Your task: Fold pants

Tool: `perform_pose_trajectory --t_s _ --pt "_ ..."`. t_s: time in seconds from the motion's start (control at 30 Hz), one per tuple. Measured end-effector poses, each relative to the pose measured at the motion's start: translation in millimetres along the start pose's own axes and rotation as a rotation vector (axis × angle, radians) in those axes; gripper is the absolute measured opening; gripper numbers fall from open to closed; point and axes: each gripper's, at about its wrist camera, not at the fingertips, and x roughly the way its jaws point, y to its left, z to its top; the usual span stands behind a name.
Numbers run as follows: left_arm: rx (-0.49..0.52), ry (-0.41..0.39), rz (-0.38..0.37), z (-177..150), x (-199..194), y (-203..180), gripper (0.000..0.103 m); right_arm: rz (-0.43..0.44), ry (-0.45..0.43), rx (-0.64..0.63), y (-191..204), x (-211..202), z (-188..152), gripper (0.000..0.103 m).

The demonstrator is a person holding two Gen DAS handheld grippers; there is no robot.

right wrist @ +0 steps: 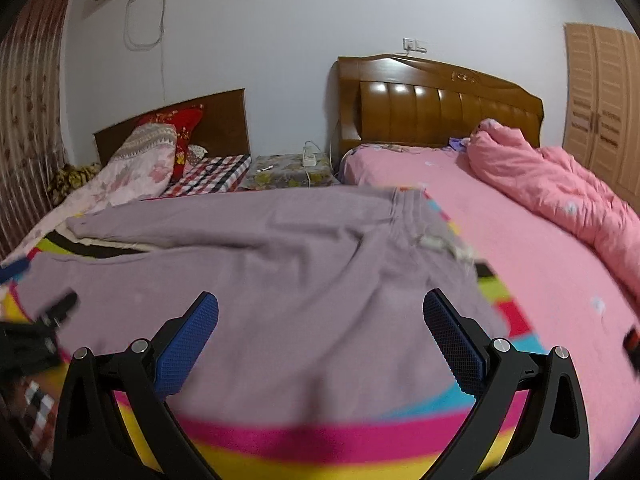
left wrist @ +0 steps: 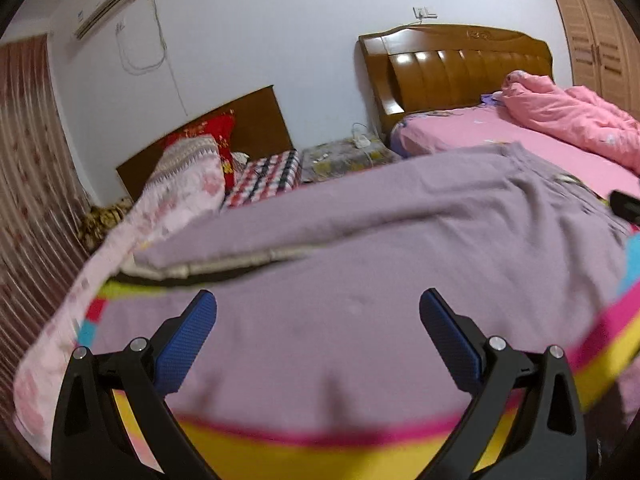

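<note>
Lilac-grey pants (left wrist: 380, 248) lie spread flat on a bright striped blanket (left wrist: 320, 456), legs pointing left and waistband at the right. They also show in the right wrist view (right wrist: 280, 264), waistband (right wrist: 412, 208) at the far right. My left gripper (left wrist: 318, 312) is open and empty, hovering over the near leg. My right gripper (right wrist: 320, 316) is open and empty, hovering over the near part of the pants close to the seat. The left gripper's black body (right wrist: 44, 320) shows at the left edge of the right wrist view.
The striped blanket (right wrist: 320, 448) lies on a pink bed (right wrist: 520, 264) with a heaped pink duvet (right wrist: 560, 188) and a wooden headboard (right wrist: 440, 100). A second bed with pillows (right wrist: 148, 156) stands at the left, a nightstand (right wrist: 288, 172) between them. A wardrobe (right wrist: 600, 100) stands at the right.
</note>
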Motion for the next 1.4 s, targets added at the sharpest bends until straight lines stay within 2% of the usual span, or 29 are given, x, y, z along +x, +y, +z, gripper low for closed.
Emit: perform_pose_trajectory --t_s 0.13,0.17,0.2,0.23,0.33,0.4,0.5,0.57,0.6,0.67,0.7,0.77,0.8,0.87,0.9,0.93,0.97,1.0,1.03,1.07,1.13,1.27,1.37,1.4 --pt "0.078 -0.033 -0.103 54.5 54.3 9.2 0.101 0.055 0.003 -0.124 -24.1 52.0 49.8 0.099" --pt "0.083 -0.081 -0.144 66.9 66.4 10.7 0.101 0.084 0.005 -0.184 -27.8 72.9 62.6 0.099" --pt "0.102 -0.132 -0.22 79.7 81.0 10.6 0.101 0.105 0.019 -0.234 -29.6 91.0 71.1 0.099" --pt "0.136 -0.135 -0.274 90.5 99.6 7.1 0.101 0.121 0.061 -0.295 -31.8 119.6 82.1 0.099" --pt "0.233 0.013 -0.34 122.1 172.5 -7.3 0.101 0.14 0.224 -0.342 -43.4 196.9 107.4 0.099" --pt "0.232 0.038 -0.365 138.1 208.1 -9.1 0.101 0.162 0.264 -0.312 -55.1 239.3 126.0 0.099" --pt "0.221 0.063 -0.496 163.8 275.5 -7.4 0.101 0.181 0.292 -0.309 -68.1 300.5 150.0 0.099" --pt "0.266 0.049 -0.54 167.1 304.7 -11.9 0.101 0.208 0.329 -0.358 -71.0 341.7 160.2 0.099" --pt "0.335 0.068 -0.595 166.9 326.0 -17.9 0.101 0.231 0.353 -0.376 -72.2 359.8 163.5 0.099" --pt "0.46 0.098 -0.587 161.5 352.8 -30.8 0.101 0.266 0.393 -0.39 -77.7 387.5 166.0 0.098" --pt "0.503 0.108 -0.604 159.3 363.9 -33.5 0.101 0.278 0.409 -0.397 -79.1 397.9 166.2 0.092" --pt "0.524 0.124 -0.652 162.3 380.8 -35.8 0.101 0.296 0.452 -0.41 -87.8 420.9 166.7 0.078" --pt "0.515 0.135 -0.674 161.7 387.1 -34.4 0.101 0.305 0.486 -0.417 -92.7 431.3 166.3 0.078" --pt "0.485 0.206 -0.749 164.8 405.2 -34.0 0.098 0.341 0.548 -0.413 -98.5 446.1 164.2 0.078" --pt "0.468 0.244 -0.786 165.6 413.7 -30.8 0.096 0.366 0.556 -0.395 -101.7 448.6 164.6 0.078" --pt "0.443 0.287 -0.817 165.3 425.0 -27.2 0.094 0.403 0.573 -0.383 -103.9 450.0 165.7 0.067" --pt "0.424 0.31 -0.833 164.1 430.7 -25.0 0.09 0.43 0.573 -0.395 -102.5 448.2 167.5 0.052" --pt "0.411 0.325 -0.849 164.8 435.2 -23.5 0.086 0.45 0.561 -0.425 -100.0 440.3 166.5 0.045" --pt "0.387 0.34 -0.877 164.2 437.7 -20.2 0.086 0.459 0.553 -0.443 -100.3 432.2 162.8 0.03" --pt "0.37 0.343 -0.899 164.5 441.8 -16.8 0.086 0.461 0.532 -0.47 -99.5 424.0 160.7 0.019" --pt "0.337 0.348 -0.935 167.9 445.6 -11.8 0.086 0.462 0.451 -0.505 -99.6 401.9 162.1 0.018" --pt "0.325 0.351 -0.942 173.6 451.6 -11.5 0.085 0.462 0.277 -0.509 -102.2 342.7 167.2 0.016" --pt "0.299 0.366 -0.948 178.5 453.5 -14.6 0.085 0.453 0.206 -0.485 -102.2 310.7 163.7 0.016" --pt "0.29 0.377 -0.95 177.8 454.3 -13.3 0.079 0.434 0.19 -0.486 -100.0 301.5 160.2 0.016"
